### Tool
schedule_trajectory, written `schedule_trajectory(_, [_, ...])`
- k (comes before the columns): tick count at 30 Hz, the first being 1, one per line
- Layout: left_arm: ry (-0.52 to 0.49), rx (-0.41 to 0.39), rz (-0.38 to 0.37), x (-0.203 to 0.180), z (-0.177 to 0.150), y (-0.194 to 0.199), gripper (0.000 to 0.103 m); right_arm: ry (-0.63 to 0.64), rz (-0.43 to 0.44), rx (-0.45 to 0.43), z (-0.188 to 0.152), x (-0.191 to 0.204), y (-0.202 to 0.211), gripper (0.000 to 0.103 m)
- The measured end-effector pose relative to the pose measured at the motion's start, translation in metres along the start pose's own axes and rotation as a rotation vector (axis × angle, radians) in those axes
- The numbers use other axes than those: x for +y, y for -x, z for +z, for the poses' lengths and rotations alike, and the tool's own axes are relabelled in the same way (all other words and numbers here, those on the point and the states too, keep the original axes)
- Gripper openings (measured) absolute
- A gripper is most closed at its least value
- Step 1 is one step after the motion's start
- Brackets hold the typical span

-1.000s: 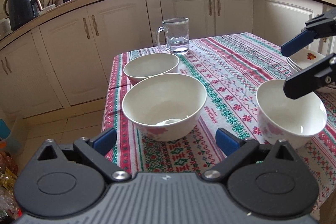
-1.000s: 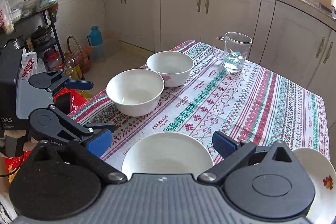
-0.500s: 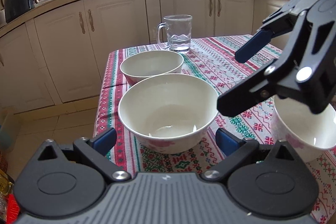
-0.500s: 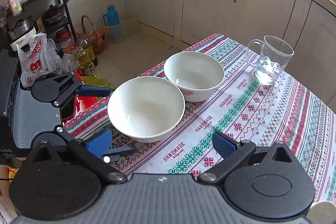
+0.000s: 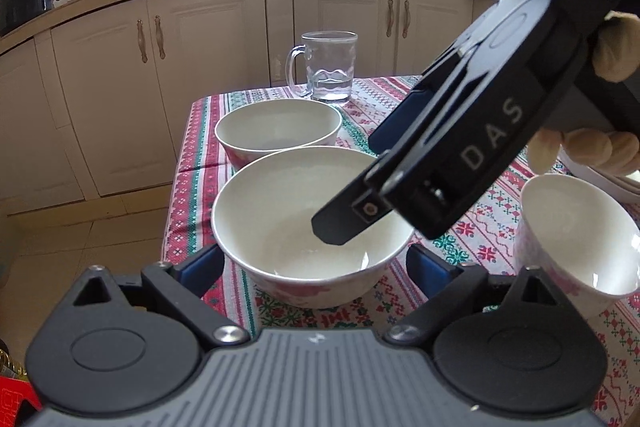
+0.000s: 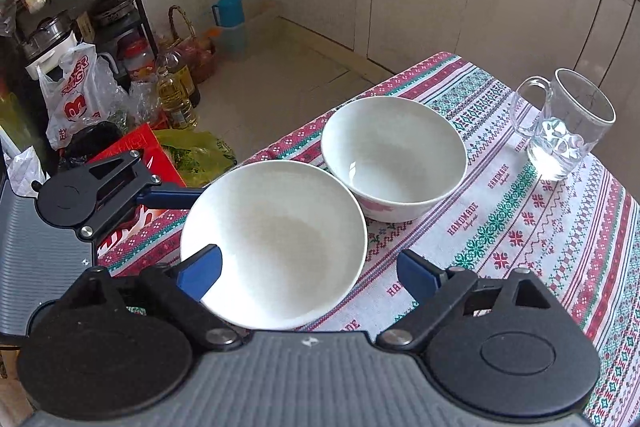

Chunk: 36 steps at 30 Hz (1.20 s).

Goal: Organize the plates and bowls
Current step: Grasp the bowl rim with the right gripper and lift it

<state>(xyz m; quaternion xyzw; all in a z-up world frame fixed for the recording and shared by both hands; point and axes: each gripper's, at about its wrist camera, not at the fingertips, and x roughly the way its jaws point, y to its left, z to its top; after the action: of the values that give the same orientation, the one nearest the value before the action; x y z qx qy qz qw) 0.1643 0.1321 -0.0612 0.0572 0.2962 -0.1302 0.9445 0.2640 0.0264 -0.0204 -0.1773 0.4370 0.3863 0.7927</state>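
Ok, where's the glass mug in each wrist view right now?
Left wrist: glass mug sits top centre, at the table's far end behind both big bowls.
Right wrist: the mug is at the right edge, right of the farther bowl.
Shared landmark: the farther bowl, next to the mug in both views.

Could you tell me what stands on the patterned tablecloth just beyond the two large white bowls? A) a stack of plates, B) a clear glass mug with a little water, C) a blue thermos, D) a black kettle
B: a clear glass mug with a handle and a little water stands on the patterned tablecloth past the farther white bowl.
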Motion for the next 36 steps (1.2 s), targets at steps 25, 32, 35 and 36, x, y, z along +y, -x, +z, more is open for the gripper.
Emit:
schedule_trajectory(25, [-0.001,0.01,-0.02,0.004,0.004,-0.001,0.091,-0.033,0.053,0.017,0.013,-0.01,-0.02,0.067])
schedule_trajectory(32, [-0.022,0.028,-0.016,0.0,0.006,0.0,0.091,-0.035,0.048,0.018,0.01,-0.008,-0.017,0.065])
schedule_trajectory(35, [-0.022,0.029,-0.021,-0.002,0.006,0.005,0.091,-0.03,0.049,0.015,0.007,-0.006,-0.012,0.065])
schedule_trajectory(36, [-0.025,0.031,-0.021,-0.003,0.007,0.007,0.091,-0.029,0.05,0.012,0.006,-0.005,-0.01,0.065])
